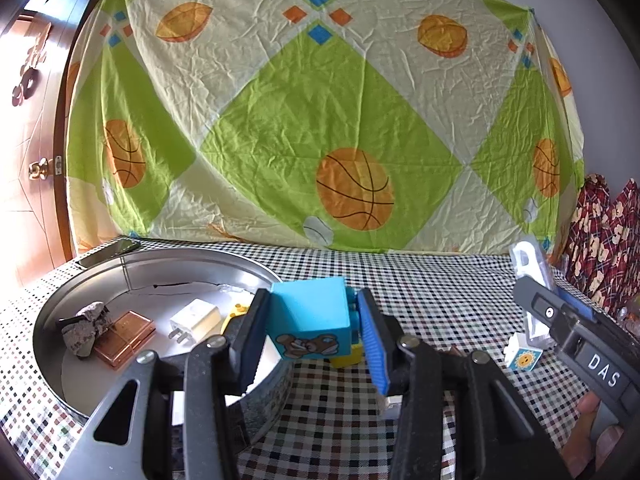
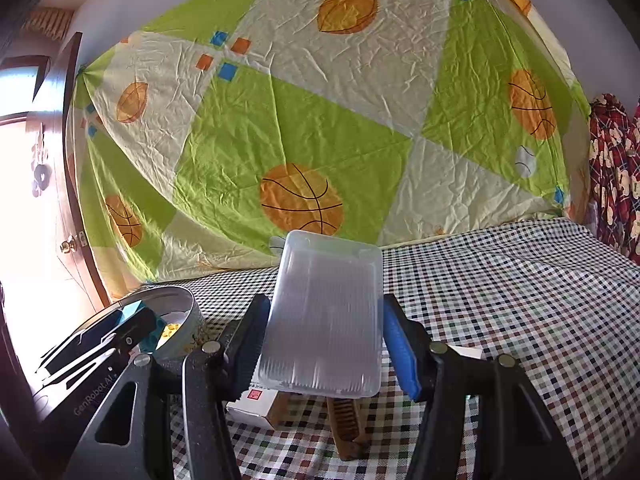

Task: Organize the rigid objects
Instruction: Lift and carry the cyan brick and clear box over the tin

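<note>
My left gripper (image 1: 316, 332) is shut on a blue toy block (image 1: 310, 318) with a bear picture and a yellow piece under it, held at the right rim of the round metal tin (image 1: 80, 292). Inside the tin lie a grey stone (image 1: 84, 330), a copper-coloured case (image 1: 126, 332), a white charger plug (image 1: 194, 318) and a yellow piece (image 1: 236, 312). My right gripper (image 2: 326, 340) is shut on a clear plastic box (image 2: 324, 316), lifted above the checked tablecloth. In the left wrist view the right gripper (image 1: 576, 332) shows at the right with that box (image 1: 532, 264).
A small white block with a sun picture (image 1: 524, 356) lies on the cloth at the right. Under the clear box lie a white carton (image 2: 256, 404) and a brown comb-like piece (image 2: 348, 428). A phone (image 1: 116, 250) rests behind the tin. A patterned sheet hangs behind the table.
</note>
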A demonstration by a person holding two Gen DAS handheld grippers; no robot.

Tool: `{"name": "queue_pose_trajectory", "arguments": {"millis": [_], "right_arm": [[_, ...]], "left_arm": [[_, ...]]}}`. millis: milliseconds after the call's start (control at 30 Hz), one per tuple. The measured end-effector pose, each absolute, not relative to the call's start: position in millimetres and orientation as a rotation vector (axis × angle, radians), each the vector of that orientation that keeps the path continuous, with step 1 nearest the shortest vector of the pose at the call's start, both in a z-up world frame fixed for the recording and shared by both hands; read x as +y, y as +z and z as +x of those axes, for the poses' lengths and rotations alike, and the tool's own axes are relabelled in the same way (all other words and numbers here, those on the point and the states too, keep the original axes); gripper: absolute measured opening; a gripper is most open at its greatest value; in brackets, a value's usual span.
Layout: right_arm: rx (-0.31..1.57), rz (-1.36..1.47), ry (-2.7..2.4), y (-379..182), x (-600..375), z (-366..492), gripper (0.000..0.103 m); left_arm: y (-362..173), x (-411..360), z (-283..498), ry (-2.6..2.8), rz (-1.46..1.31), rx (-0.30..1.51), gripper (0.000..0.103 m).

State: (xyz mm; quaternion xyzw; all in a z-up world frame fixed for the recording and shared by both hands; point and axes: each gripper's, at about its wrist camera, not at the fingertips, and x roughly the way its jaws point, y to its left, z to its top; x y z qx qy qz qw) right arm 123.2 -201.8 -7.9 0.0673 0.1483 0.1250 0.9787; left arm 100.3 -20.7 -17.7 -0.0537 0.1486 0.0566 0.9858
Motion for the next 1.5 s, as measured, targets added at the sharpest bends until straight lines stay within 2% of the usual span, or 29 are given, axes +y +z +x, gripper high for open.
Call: {"name": "queue_pose_trajectory", "arguments": {"millis": [867, 1500], "right_arm": [[0.284, 0.04, 0.27, -7.1, -181.4, 118.6, 0.059], [0.28, -0.035, 0.341, -8.9, -137.7, 116.5, 0.059]], "left_arm": [[-15.5, -8.7, 88.6, 0.152, -0.073, 0.283, 0.043], [-16.8, 31.8, 76.9, 0.192, -0.121, 0.287, 0.043]]}}
